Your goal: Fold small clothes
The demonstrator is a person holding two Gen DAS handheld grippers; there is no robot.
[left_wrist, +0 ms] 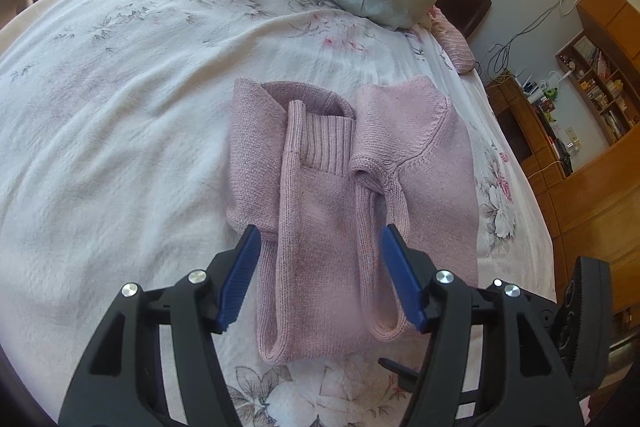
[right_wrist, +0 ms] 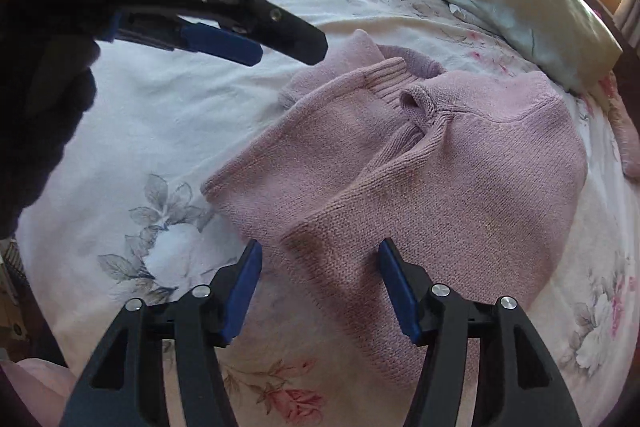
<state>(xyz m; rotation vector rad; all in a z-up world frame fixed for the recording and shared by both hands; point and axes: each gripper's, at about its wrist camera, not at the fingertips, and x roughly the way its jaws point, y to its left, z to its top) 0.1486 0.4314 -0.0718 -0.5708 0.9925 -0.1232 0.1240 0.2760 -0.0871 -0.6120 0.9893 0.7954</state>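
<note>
Sweater (left_wrist: pixel 336 195), pink knit, lies partly folded, sleeves tucked inward, beneath wide left claw (left_wrist: pixel 320 239) and wide right claw (right_wrist: pixel 320 255).

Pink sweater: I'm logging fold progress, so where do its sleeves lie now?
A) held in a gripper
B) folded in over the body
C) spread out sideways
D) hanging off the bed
B: both sleeves lie lengthwise on the pink sweater, and both grippers are open and empty.
</note>
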